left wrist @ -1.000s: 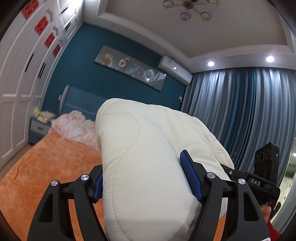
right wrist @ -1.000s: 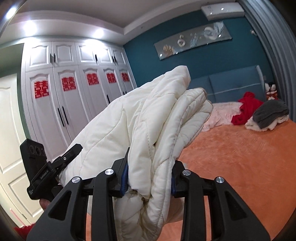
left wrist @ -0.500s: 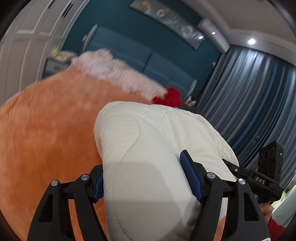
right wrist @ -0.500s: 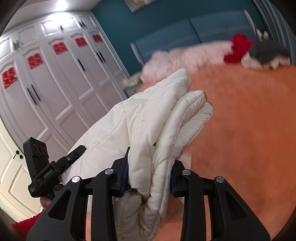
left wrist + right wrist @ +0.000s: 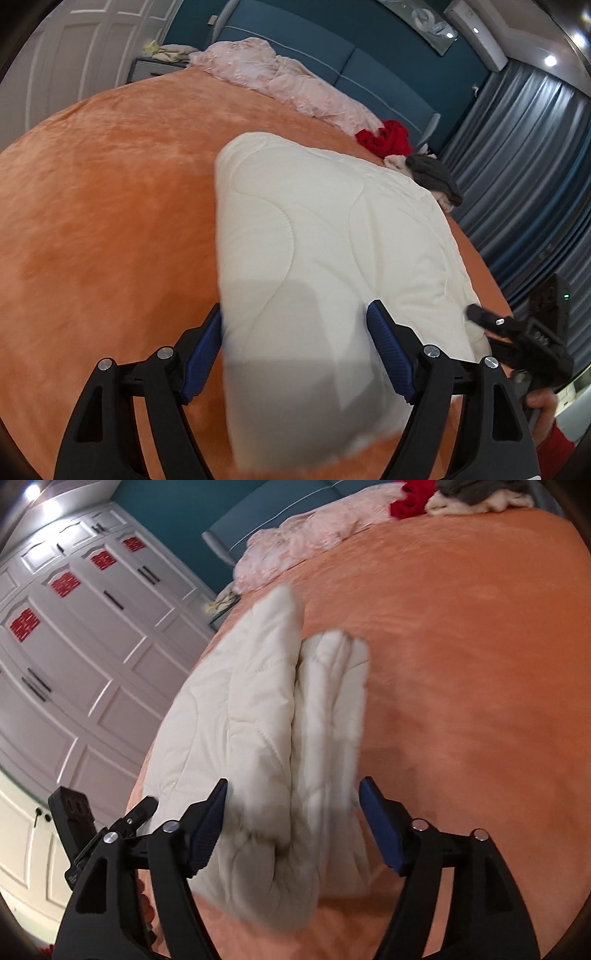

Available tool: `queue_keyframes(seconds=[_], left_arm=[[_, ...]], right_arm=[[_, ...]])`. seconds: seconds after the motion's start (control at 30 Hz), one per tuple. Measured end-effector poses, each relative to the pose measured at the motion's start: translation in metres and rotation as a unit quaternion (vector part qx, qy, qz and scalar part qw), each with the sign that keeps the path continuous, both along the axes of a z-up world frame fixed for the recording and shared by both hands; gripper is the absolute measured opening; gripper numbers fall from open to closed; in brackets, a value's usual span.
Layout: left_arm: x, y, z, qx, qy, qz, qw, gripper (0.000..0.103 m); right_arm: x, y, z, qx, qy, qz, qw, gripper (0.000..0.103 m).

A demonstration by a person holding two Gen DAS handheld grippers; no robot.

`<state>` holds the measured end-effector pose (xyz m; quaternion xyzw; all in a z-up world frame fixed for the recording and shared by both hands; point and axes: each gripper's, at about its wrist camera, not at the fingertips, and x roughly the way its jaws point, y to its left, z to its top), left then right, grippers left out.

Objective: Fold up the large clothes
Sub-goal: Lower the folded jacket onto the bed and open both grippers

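Note:
A folded cream quilted garment (image 5: 325, 221) lies low over the orange bed cover (image 5: 110, 203). My left gripper (image 5: 295, 314) has its near end between the jaws, which are opening; both blue pads (image 5: 205, 343) still touch the padding. In the right wrist view the same garment (image 5: 258, 701) shows as stacked folds. My right gripper (image 5: 293, 786) is opening too, and its blue pads (image 5: 380, 830) stand clear of the fabric, with a gap on the right side. Each view shows the other gripper beside the bundle, and a hand (image 5: 539, 402) holds the right one.
Crumpled pink bedding (image 5: 288, 81) lies along the blue headboard. A red cloth (image 5: 384, 138) and a grey garment (image 5: 436, 177) sit at the far right corner of the bed. Blue curtains (image 5: 517, 166) hang to the right, and a white wardrobe (image 5: 74, 646) stands to the left.
Both grippers came down with the garment and tipped from the walls and ceiling toward the bed. The right jaws spread off the fabric; the left jaws widened slightly.

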<state>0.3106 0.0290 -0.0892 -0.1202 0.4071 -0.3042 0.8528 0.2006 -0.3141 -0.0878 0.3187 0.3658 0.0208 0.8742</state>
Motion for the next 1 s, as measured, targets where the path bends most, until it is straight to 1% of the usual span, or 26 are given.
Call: queue_keyframes(seconds=[0.1, 0.13, 0.17, 0.2, 0.23, 0.27, 0.33, 0.4, 0.43, 0.47, 0.57, 0.67, 0.7, 0.77, 0.83, 0.93, 1.0], left_arm=[[-0.014, 0.008, 0.025, 0.028, -0.006, 0.009, 0.9995, 0.075], [-0.019, 0.010, 0.042, 0.043, -0.018, 0.019, 0.9987, 0.075], [-0.019, 0.011, 0.051, 0.050, -0.028, 0.025, 0.9980, 0.075], [-0.018, 0.009, 0.064, 0.059, -0.041, 0.031, 0.9969, 0.075], [-0.015, 0.004, 0.081, 0.075, -0.056, 0.041, 0.9948, 0.075], [-0.011, -0.002, 0.093, 0.083, -0.065, 0.047, 0.9934, 0.075], [0.003, -0.021, 0.115, 0.099, -0.078, 0.059, 0.9903, 0.075], [0.022, -0.048, 0.127, 0.113, -0.091, 0.059, 0.9877, 0.075], [0.030, -0.059, 0.127, 0.126, -0.095, 0.064, 0.9854, 0.075], [0.039, -0.071, 0.124, 0.141, -0.096, 0.068, 0.9831, 0.075], [0.069, -0.103, 0.102, 0.170, -0.077, 0.071, 0.9799, 0.075], [0.088, -0.122, 0.073, 0.188, -0.063, 0.077, 0.9771, 0.075], [0.093, -0.127, 0.061, 0.193, -0.056, 0.076, 0.9766, 0.075], [0.098, -0.131, 0.042, 0.205, -0.043, 0.075, 0.9748, 0.075], [0.101, -0.135, 0.025, 0.213, -0.045, 0.077, 0.9731, 0.076], [0.100, -0.139, 0.016, 0.207, -0.052, 0.076, 0.9739, 0.082], [0.100, -0.144, 0.008, 0.214, -0.061, 0.074, 0.9722, 0.084]], right_arm=[[-0.023, -0.003, 0.029, -0.038, 0.008, -0.030, 0.999, 0.068], [-0.026, -0.004, 0.037, -0.048, 0.006, -0.031, 0.998, 0.059], [-0.027, -0.001, 0.055, -0.073, 0.000, -0.025, 0.997, 0.056], [-0.024, 0.003, 0.067, -0.094, 0.000, -0.023, 0.995, 0.052], [-0.019, 0.007, 0.077, -0.107, -0.002, -0.019, 0.994, 0.046], [-0.012, 0.012, 0.087, -0.119, -0.006, -0.014, 0.993, 0.043], [0.013, 0.024, 0.105, -0.138, -0.016, -0.009, 0.990, 0.042], [0.036, 0.034, 0.115, -0.158, -0.019, -0.008, 0.987, 0.042], [0.054, 0.041, 0.117, -0.171, -0.018, -0.009, 0.985, 0.042], [0.066, 0.043, 0.116, -0.173, -0.016, -0.007, 0.985, 0.042], [0.104, 0.045, 0.102, -0.180, 0.004, -0.015, 0.984, 0.042], [0.131, 0.044, 0.077, -0.189, 0.027, -0.029, 0.981, 0.042], [0.138, 0.043, 0.064, -0.191, 0.038, -0.032, 0.980, 0.042], [0.145, 0.040, 0.039, -0.193, 0.055, -0.039, 0.979, 0.043], [0.145, 0.035, 0.014, -0.183, 0.060, -0.046, 0.980, 0.054], [0.139, 0.025, -0.008, -0.154, 0.053, -0.057, 0.985, 0.058], [0.136, 0.018, -0.020, -0.132, 0.047, -0.062, 0.988, 0.059]])
